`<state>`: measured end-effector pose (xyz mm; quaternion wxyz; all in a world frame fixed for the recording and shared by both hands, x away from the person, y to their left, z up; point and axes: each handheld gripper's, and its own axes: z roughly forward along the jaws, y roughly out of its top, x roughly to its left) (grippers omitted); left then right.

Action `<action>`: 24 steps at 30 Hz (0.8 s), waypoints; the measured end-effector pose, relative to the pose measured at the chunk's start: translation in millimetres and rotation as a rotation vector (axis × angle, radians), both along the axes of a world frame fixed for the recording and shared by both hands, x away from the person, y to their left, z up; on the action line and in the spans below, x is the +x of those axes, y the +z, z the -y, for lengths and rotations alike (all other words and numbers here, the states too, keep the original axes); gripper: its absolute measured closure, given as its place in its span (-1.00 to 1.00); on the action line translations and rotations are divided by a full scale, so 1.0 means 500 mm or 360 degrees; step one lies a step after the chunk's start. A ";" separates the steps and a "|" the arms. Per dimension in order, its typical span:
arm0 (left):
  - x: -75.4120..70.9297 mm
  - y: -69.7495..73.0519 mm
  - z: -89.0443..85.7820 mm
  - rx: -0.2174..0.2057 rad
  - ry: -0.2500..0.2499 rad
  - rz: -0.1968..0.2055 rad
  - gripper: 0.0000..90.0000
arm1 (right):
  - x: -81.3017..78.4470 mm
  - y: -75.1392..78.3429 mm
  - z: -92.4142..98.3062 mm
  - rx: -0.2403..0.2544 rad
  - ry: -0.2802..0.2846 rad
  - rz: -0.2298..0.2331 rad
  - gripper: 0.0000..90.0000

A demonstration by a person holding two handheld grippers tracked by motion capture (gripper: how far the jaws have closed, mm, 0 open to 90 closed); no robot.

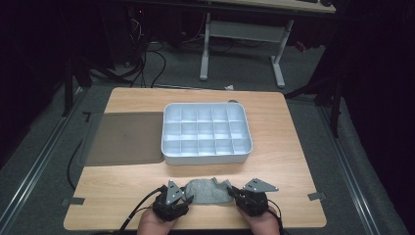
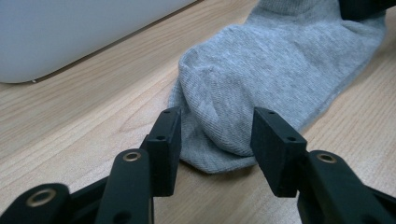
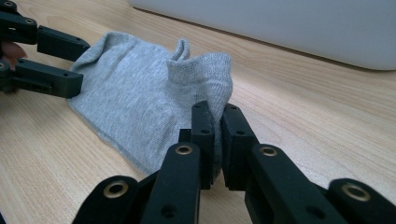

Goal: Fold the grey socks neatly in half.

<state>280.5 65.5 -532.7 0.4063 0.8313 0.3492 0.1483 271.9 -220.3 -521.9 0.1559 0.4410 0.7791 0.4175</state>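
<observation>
At the near edge of the table [image 1: 288,161], a grey sock [image 1: 208,192] lies flat on the wood between the two grippers. The left gripper [image 2: 215,133] stands at the sock's left end with its jaws about halfway apart; the sock's rounded end sits between the pads, close to both, though whether they press the cloth is hard to tell from this angle, and it looks more straddled than pinched. The right gripper [image 3: 217,140] is at the sock's other end, its jaws drawn nearly together and pinching the sock's cuff edge, which stands up in a fold between the pads. In the right gripper view the left gripper shows farther off at the sock's far end, its two jaws apart around the cloth. Beyond the sock, near the middle of the table, stands a white tray [image 1: 169,142] divided into many small compartments. To the tray's left, touching it or just beside it, a brown mat [image 1: 125,137] lies flat.
</observation>
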 end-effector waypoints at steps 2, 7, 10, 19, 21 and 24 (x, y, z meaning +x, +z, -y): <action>0.000 0.011 -0.004 -0.0052 0.0018 0.0025 0.14 | -0.002 0.000 0.000 -0.0004 -0.0001 0.0002 0.92; 0.003 0.051 0.003 -0.0221 0.0021 0.0085 0.35 | -0.003 0.000 0.001 -0.0006 -0.0002 -0.0005 0.92; 0.007 0.054 0.030 -0.0237 -0.0022 0.0052 0.61 | 0.000 -0.001 0.000 -0.0009 0.0009 -0.0002 0.92; 0.028 0.051 0.111 -0.0210 0.0000 0.0044 1.00 | -0.002 -0.003 -0.001 -0.0009 0.0010 -0.0005 0.92; 0.031 0.050 0.124 -0.0178 -0.0007 0.0039 1.00 | -0.002 -0.003 -0.001 -0.0005 0.0009 -0.0010 0.91; 0.034 0.038 0.141 -0.0118 -0.0014 0.0016 1.00 | -0.001 -0.003 -0.001 0.0000 0.0014 -0.0009 0.92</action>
